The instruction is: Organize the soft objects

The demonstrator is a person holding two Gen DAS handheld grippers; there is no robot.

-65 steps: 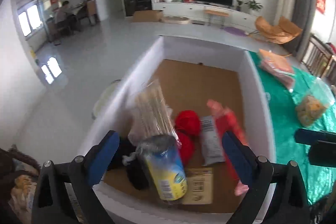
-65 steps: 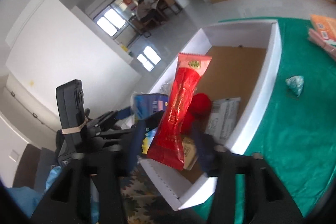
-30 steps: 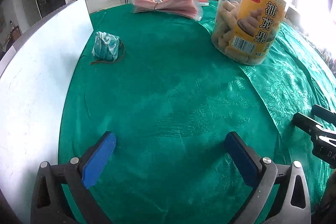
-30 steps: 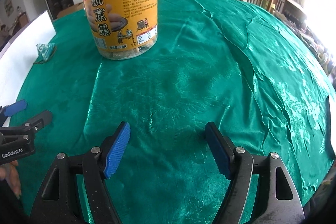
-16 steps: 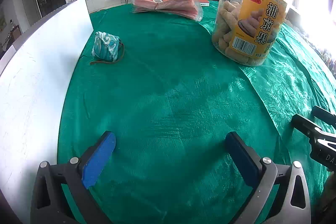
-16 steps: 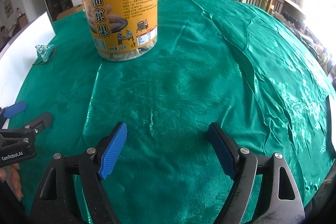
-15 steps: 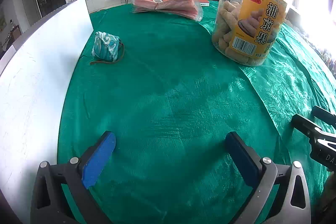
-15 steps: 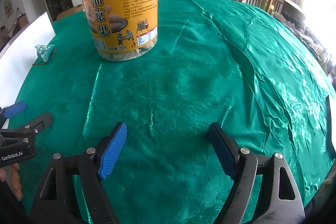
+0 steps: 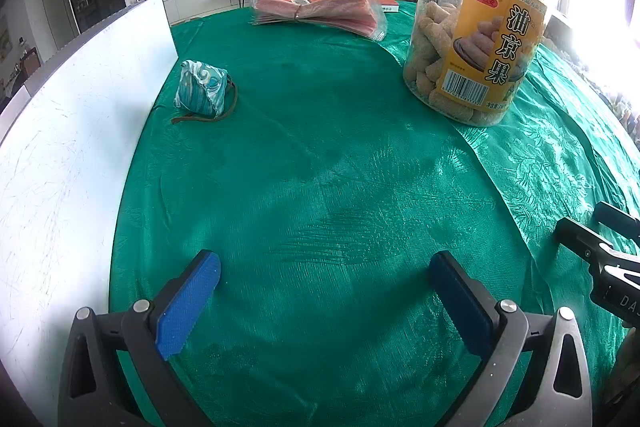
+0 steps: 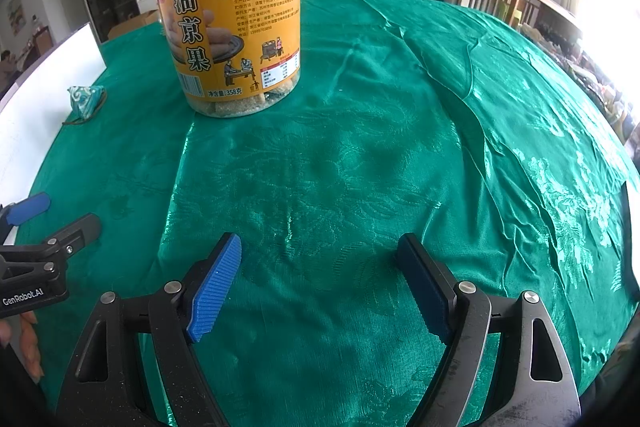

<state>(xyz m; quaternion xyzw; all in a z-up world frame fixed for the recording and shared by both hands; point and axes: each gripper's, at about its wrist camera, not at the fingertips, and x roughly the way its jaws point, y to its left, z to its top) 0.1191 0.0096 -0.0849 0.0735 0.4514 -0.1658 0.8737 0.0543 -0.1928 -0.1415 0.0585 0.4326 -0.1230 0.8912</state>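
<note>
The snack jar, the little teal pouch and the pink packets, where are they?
snack jar (image 10: 236,39), right wrist view, on its orange label.
teal pouch (image 9: 202,89), left wrist view, on its patterned cloth side.
pink packets (image 9: 320,11), left wrist view, on the middle of the banded stack.

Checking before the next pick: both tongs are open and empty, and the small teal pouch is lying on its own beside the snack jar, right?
Not quite. The small teal pouch lies beside the white box wall, well apart from the snack jar, as the left wrist view shows. Both the left tongs and right tongs are open and empty.
</note>
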